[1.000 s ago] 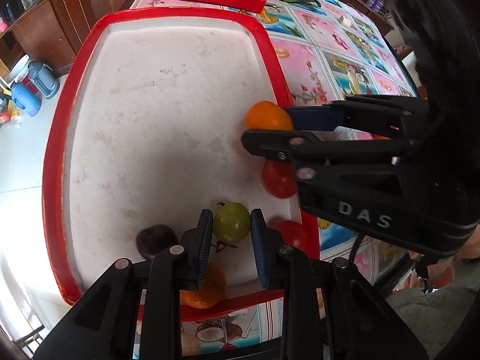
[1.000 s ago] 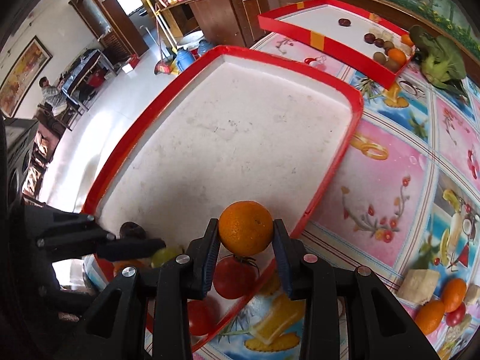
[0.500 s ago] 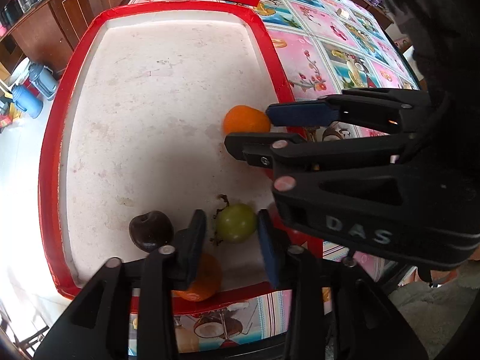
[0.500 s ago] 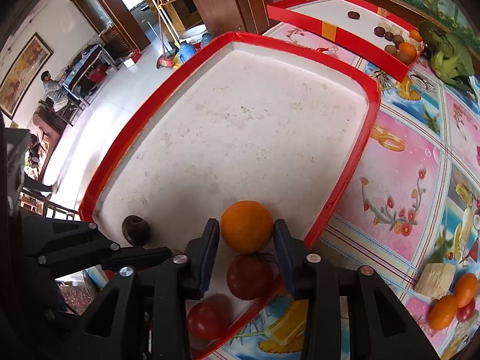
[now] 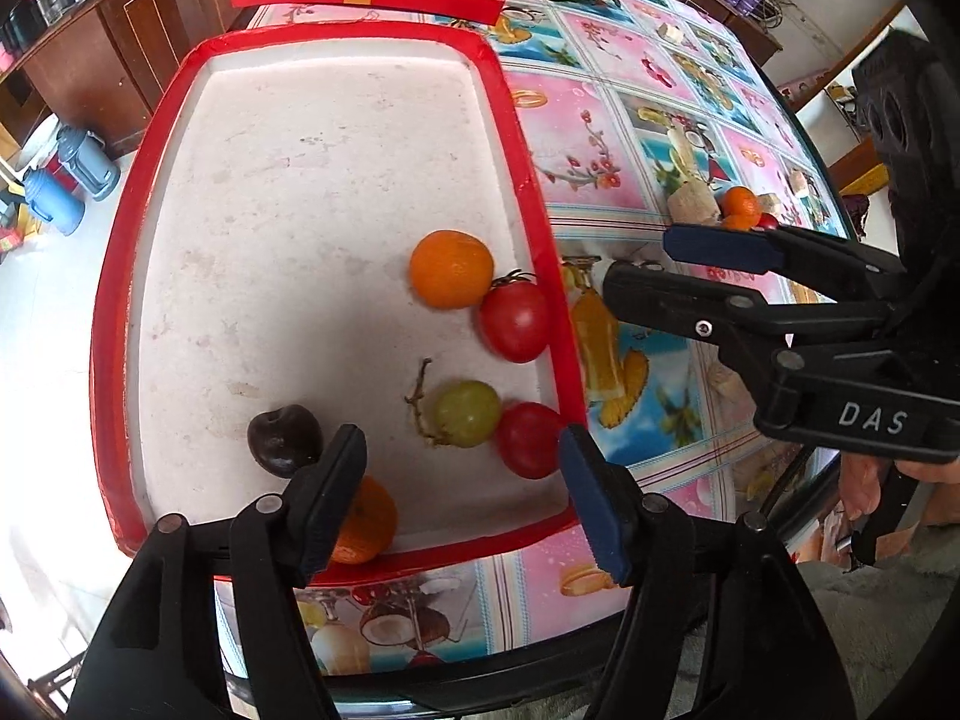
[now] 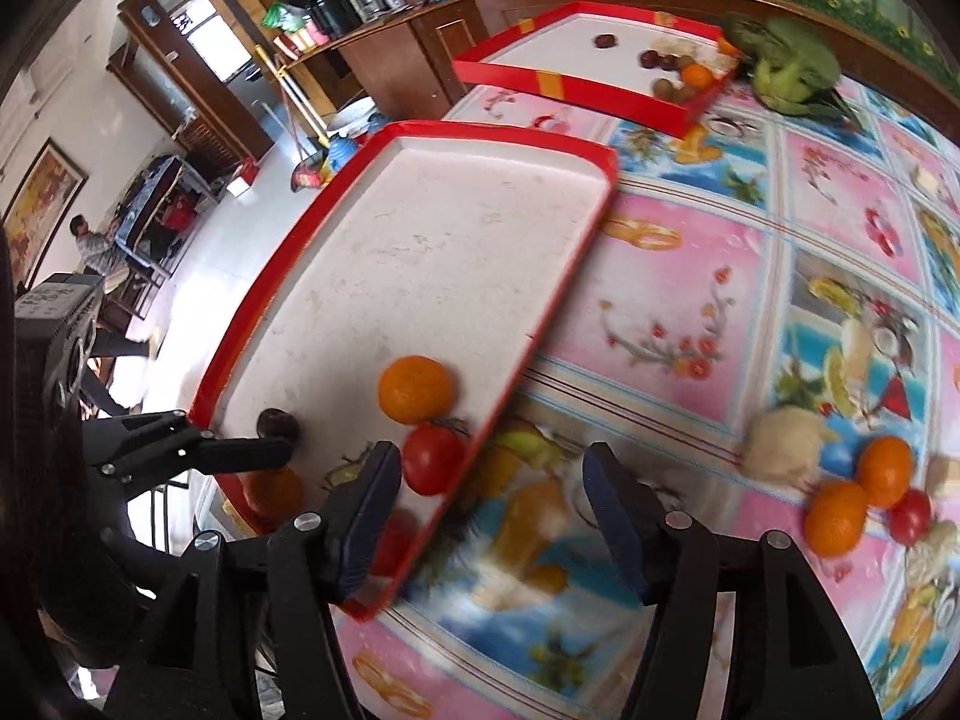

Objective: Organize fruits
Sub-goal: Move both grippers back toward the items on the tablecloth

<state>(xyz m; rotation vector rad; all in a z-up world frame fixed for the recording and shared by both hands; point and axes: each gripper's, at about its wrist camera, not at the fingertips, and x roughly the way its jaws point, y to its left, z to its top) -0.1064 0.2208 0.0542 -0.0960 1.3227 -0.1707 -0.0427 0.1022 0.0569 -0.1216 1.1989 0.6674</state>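
Both grippers have released: left gripper (image 5: 462,480) opening over the green fruit (image 5: 467,413), right gripper (image 6: 489,504) opening empty beside the red tray (image 5: 528,138). Advise lifting clear before fetching table fruit.

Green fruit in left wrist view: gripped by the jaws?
No. The green fruit lies free on the red tray, ahead of the opening left gripper.

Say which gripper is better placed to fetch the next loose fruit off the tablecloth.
Right, probably. The right gripper is empty, jaws opening, already past the red tray rim over the tablecloth, nearer the loose oranges. The left gripper, also empty and opening, hangs over the green fruit inside the tray.
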